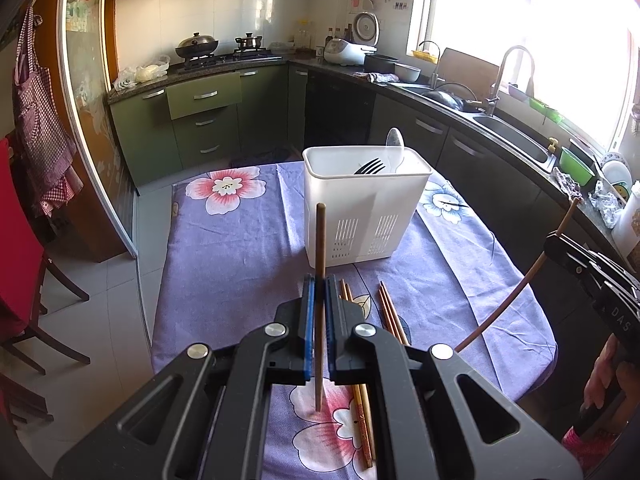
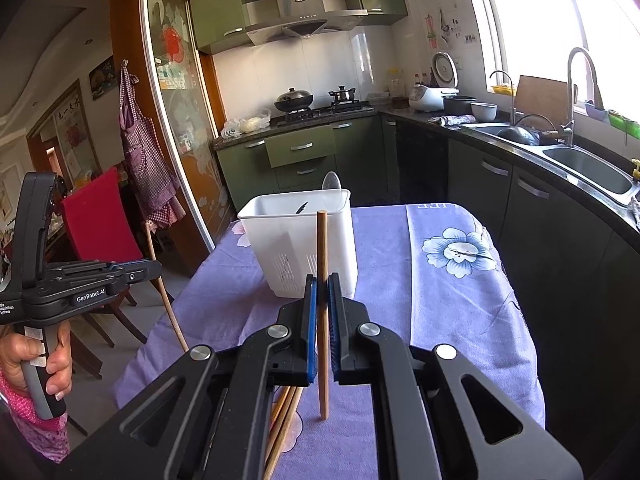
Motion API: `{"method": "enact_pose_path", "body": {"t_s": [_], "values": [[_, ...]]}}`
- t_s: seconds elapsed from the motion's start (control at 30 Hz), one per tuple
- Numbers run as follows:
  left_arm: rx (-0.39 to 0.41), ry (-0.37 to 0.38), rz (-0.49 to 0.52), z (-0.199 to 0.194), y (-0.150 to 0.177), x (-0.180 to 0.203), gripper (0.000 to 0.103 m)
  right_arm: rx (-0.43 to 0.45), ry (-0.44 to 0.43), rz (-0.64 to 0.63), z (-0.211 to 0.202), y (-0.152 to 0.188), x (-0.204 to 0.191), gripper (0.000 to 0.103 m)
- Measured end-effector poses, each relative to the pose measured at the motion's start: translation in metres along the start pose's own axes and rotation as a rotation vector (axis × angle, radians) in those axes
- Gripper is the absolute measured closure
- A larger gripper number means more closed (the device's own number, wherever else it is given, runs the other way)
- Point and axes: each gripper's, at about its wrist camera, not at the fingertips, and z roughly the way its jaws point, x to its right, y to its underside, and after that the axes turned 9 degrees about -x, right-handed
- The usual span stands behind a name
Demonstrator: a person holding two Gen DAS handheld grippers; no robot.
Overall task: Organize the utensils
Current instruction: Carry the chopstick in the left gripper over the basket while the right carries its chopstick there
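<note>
My left gripper (image 1: 319, 285) is shut on a brown chopstick (image 1: 320, 240) that stands upright, its lower tip just above the purple flowered tablecloth (image 1: 240, 248). Behind it stands a white slotted utensil holder (image 1: 360, 208) with a black fork (image 1: 370, 166) and a pale spoon (image 1: 394, 142) inside. Several loose chopsticks (image 1: 390, 312) lie on the cloth near the gripper. My right gripper (image 2: 322, 285) is shut on a second upright chopstick (image 2: 322, 248) in front of the holder (image 2: 300, 236). Each gripper also shows in the other's view: the right gripper (image 1: 556, 242), the left gripper (image 2: 154, 268).
A red chair (image 1: 16, 248) stands left of the table. A dark counter with a sink (image 1: 508, 132) runs along the right under a bright window. A hand (image 2: 52, 360) grips the left handle. More chopsticks (image 2: 284, 420) lie under the right gripper.
</note>
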Motion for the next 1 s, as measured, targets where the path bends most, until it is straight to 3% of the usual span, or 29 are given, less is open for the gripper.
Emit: {"method": "enact_pose_path", "body": {"t_s": [0.5,1.0], "values": [[0.018,0.025,0.026,-0.015,-0.016,0.008,0.098,0.016,-0.012,-0.049,-0.007,-0.019,-0.012,0.097],[0.139,0.054,0.068,-0.069,-0.077,0.023,0.098,0.123,-0.019,-0.141,-0.037,-0.103,-0.043,0.097]]}}
